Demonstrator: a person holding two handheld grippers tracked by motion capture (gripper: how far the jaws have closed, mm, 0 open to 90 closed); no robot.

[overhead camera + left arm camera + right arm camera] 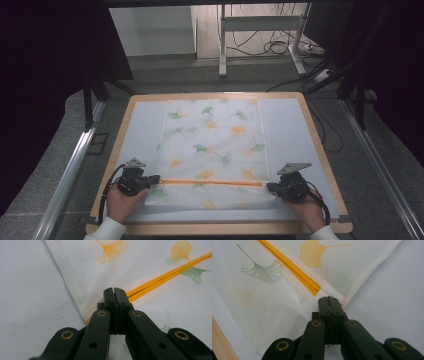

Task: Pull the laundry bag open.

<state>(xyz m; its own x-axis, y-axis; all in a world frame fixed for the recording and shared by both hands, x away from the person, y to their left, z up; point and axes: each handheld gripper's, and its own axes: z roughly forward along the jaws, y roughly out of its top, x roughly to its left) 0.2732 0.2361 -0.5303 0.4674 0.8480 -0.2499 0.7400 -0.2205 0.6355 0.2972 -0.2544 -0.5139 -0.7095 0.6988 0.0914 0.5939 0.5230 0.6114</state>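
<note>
So here's where I'm at: I've got a gripper in each hand, both down at the near end of a white cloth [215, 145] printed with green and orange ginkgo leaves. It's spread lengthwise over the pale mat [292, 135] that covers the wooden table [320, 150], and the near end is folded back over itself, with an orange band [212, 182] running straight across from one gripper to the other.

My left gripper [154, 178] sits at the left end of that band, right on the cloth's left edge. In the left gripper view its jaws are pressed tight together, and the orange band [162, 277] comes out from right behind the tips. It looks like they're pinching the cloth [140, 262] at that fold, though the actual contact spot is hidden behind the jaws.

My right gripper [270, 187] mirrors it at the right end. In the right gripper view the jaws are closed flat against each other too, with the band [292, 268] ending right at the tips and the hemmed corner of the cloth [274, 307] bunched up around them. Same deal, seems like a pinch on the fabric edge.

Between the two grippers the band lies straight and the cloth fairly flat, with a few soft wrinkles along the near edge. Both my hands rest low on the mat, near the table's front edge.
</note>
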